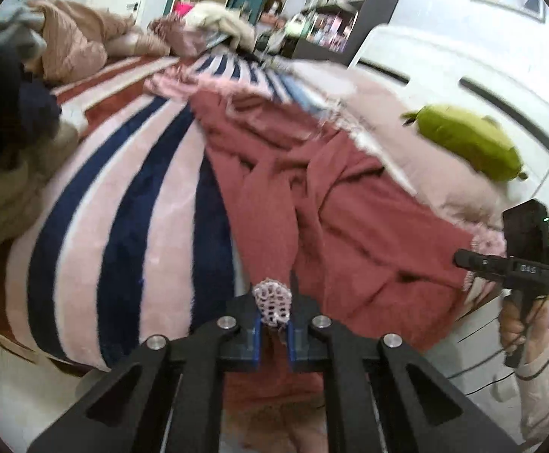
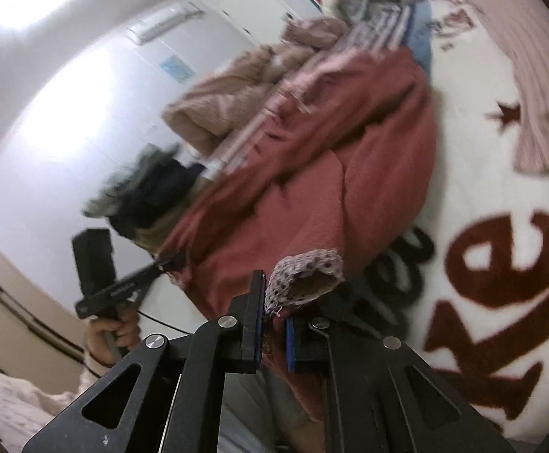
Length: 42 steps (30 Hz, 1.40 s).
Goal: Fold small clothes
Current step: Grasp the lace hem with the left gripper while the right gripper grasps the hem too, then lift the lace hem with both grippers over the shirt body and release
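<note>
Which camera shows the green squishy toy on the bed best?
The left wrist view. The green plush toy lies in plain sight on the pale pink bedding, beside the white headboard. In the right wrist view I cannot find it; at most a dark scrap shows at the top edge.

The right gripper is clamped on the crocheted pale-pink cuff of a dusty-red garment, the cuff bunched between the blue-padded fingers and opening out just ahead of them. From there the red cloth stretches up and away, and slightly to the left, over a white blanket with dark-red lettering to the tool's right. Off to the left and lower down, the left gripper — held in a hand — reaches to the garment's far edge; whether it grips there is blurred. Beyond the red cloth lie a beige knit and a dark heap — both smeared by motion.
</note>
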Each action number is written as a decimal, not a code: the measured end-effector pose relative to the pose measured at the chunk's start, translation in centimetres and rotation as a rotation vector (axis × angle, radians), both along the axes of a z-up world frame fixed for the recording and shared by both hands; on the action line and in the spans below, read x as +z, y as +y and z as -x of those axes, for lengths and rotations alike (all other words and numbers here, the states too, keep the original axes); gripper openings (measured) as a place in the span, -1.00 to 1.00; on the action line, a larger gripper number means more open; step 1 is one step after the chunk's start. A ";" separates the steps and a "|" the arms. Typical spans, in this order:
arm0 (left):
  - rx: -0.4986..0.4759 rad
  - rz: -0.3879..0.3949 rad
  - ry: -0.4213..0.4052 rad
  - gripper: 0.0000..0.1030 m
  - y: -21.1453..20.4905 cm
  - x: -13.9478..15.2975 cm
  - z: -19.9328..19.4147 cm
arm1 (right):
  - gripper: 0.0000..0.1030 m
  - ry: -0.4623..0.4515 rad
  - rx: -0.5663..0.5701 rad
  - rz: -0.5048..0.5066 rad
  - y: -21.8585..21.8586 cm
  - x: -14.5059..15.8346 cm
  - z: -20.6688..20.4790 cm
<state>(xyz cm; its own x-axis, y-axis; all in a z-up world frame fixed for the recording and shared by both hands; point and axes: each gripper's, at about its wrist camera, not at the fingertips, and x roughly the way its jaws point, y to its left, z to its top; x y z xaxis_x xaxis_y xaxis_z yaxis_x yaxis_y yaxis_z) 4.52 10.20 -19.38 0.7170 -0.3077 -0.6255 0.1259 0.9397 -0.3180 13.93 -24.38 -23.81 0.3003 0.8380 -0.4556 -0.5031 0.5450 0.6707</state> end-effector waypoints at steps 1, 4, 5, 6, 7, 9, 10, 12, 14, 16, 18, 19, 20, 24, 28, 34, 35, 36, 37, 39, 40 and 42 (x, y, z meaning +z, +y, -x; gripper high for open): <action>-0.003 0.015 -0.019 -0.87 0.1 0.8 0.4 | -0.94 -0.010 0.001 -0.027 -0.2 0.8 0.1; -0.001 0.068 -0.072 -0.88 0.6 3.2 1.6 | -0.94 -0.053 0.004 -0.079 -0.7 3.1 0.7; -0.005 0.091 -0.095 -0.88 0.8 4.3 2.1 | -0.94 -0.068 0.011 -0.093 -0.8 3.8 1.0; -0.009 0.097 -0.118 -0.88 0.8 5.3 2.6 | -0.94 -0.087 0.017 -0.105 -0.9 4.6 1.4; -0.011 0.092 -0.139 -0.88 0.8 6.2 3.2 | -0.94 -0.101 0.022 -0.115 -1.0 5.4 1.8; -0.019 0.089 -0.190 -0.88 0.8 8.2 4.9 | -0.94 -0.140 0.030 -0.144 -1.0 7.4 3.0; -0.021 0.091 -0.208 -0.88 0.9 8.9 5.5 | -0.94 -0.157 0.031 -0.153 -1.3 8.1 3.6; -0.025 0.083 -0.243 -0.87 1.1 10.6 6.3 | -0.94 -0.180 0.020 -0.151 -1.3 9.7 4.2; -0.007 0.047 -0.263 -0.87 1.3 11.5 5.8 | -0.95 -0.195 0.003 -0.139 -1.3 10.6 4.0; 0.012 0.015 -0.262 -0.87 1.6 11.8 4.1 | -0.95 -0.208 -0.032 -0.104 -1.2 11.2 2.7; 0.015 0.009 -0.242 -0.87 2.0 11.7 1.2 | -0.95 -0.200 -0.057 -0.085 -1.0 11.4 0.8; 0.018 0.001 -0.233 -0.87 2.1 11.6 -0.3 | -0.95 -0.196 -0.071 -0.069 -0.7 11.5 -0.4; 0.005 -0.007 -0.205 -0.87 2.3 11.3 -2.5 | -0.95 -0.192 -0.093 -0.038 -0.3 11.4 -2.3; 0.042 -0.078 -0.087 -0.87 2.8 9.0 -12.0 | -0.94 -0.146 -0.162 0.076 1.2 10.3 -9.4; 0.049 -0.121 0.053 -0.85 3.2 4.9 -20.9 | -0.94 -0.032 -0.231 0.196 3.1 6.5 -16.9; 0.002 -0.133 0.213 -0.34 2.9 -0.3 -24.2 | -0.75 0.121 -0.233 0.302 4.4 0.0 -20.5; -0.019 -0.120 0.189 0.10 3.0 0.3 -23.4 | -0.50 0.114 -0.214 0.291 4.2 0.1 -20.2; -0.035 -0.109 0.169 0.36 3.2 1.1 -22.6 | -0.35 0.103 -0.201 0.285 4.0 0.6 -19.9; -0.054 -0.099 0.153 0.66 3.3 1.9 -21.7 | -0.09 0.084 -0.194 0.284 3.6 1.3 -19.3; -0.087 -0.086 0.114 0.67 3.6 3.9 -19.6 | 0.01 0.041 -0.169 0.293 2.7 3.1 -17.4; -0.096 -0.086 0.109 0.67 3.9 4.5 -18.4 | 0.01 0.034 -0.147 0.290 2.3 3.7 -16.5; -0.094 -0.106 0.107 0.67 4.3 5.0 -16.4 | 0.01 0.031 -0.114 0.293 1.7 4.4 -14.4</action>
<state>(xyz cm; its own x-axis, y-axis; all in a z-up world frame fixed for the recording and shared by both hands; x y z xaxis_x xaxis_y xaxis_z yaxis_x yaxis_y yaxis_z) 20.94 14.55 -14.35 0.6157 -0.2985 -0.7293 0.1859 0.9544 -0.2337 28.28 -22.69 -19.39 0.3669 0.6313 -0.6832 -0.4091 0.7691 0.4910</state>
